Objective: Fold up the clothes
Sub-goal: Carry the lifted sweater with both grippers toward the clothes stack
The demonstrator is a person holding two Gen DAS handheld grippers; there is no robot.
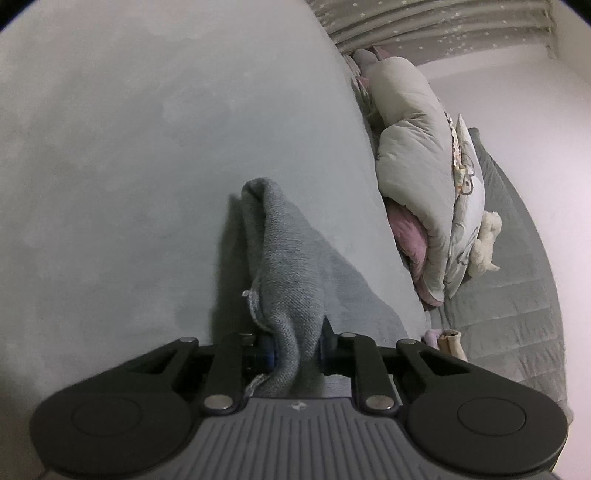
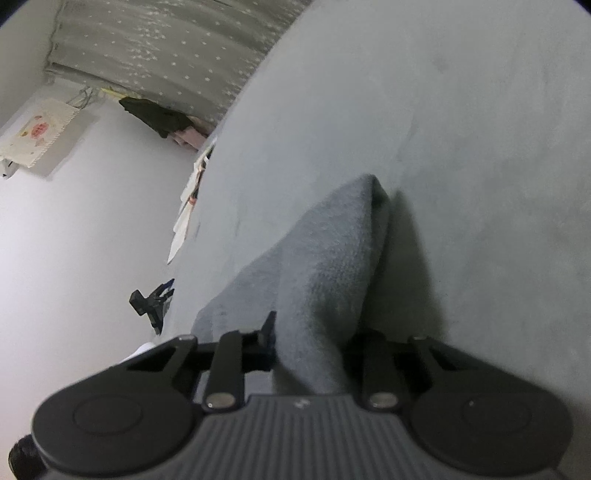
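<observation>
Two grippers each pinched a bunch of the same grey knit garment, and the views are taken in turn.

From the left wrist, the left gripper (image 1: pixel 295 350) was closed narrowly on a gathered fold of the grey knit garment (image 1: pixel 284 266), its blue-edged pads pressing the cloth from both sides. The fabric rose from the jaws in a peaked ridge and cast a dark shadow on the pale grey bedsheet (image 1: pixel 129 147) at its left; a flatter part of it spread away to the right over the sheet. A frayed seam edge (image 1: pixel 253 306) showed on the left side of the fold. Further right lay a bundled light grey duvet (image 1: pixel 410 147) with a pink cushion (image 1: pixel 406 229) tucked under it, a small white plush toy (image 1: pixel 487 240) beside them, and a star-patterned curtain (image 1: pixel 443 26) at the top.

From the right wrist, the right gripper (image 2: pixel 310 350) was likewise clamped narrowly on the grey knit garment (image 2: pixel 332 258), which stood up in a tapering peak over the bedsheet (image 2: pixel 443 110) (somewhat blurred in this view) and trailed down to the left. A small black object (image 2: pixel 149 301), too unclear to name, showed at the bed's edge, with a white floor (image 2: pixel 74 240), a dark heap of clothing (image 2: pixel 155 116) and the starred curtain (image 2: pixel 166 48) beyond.
</observation>
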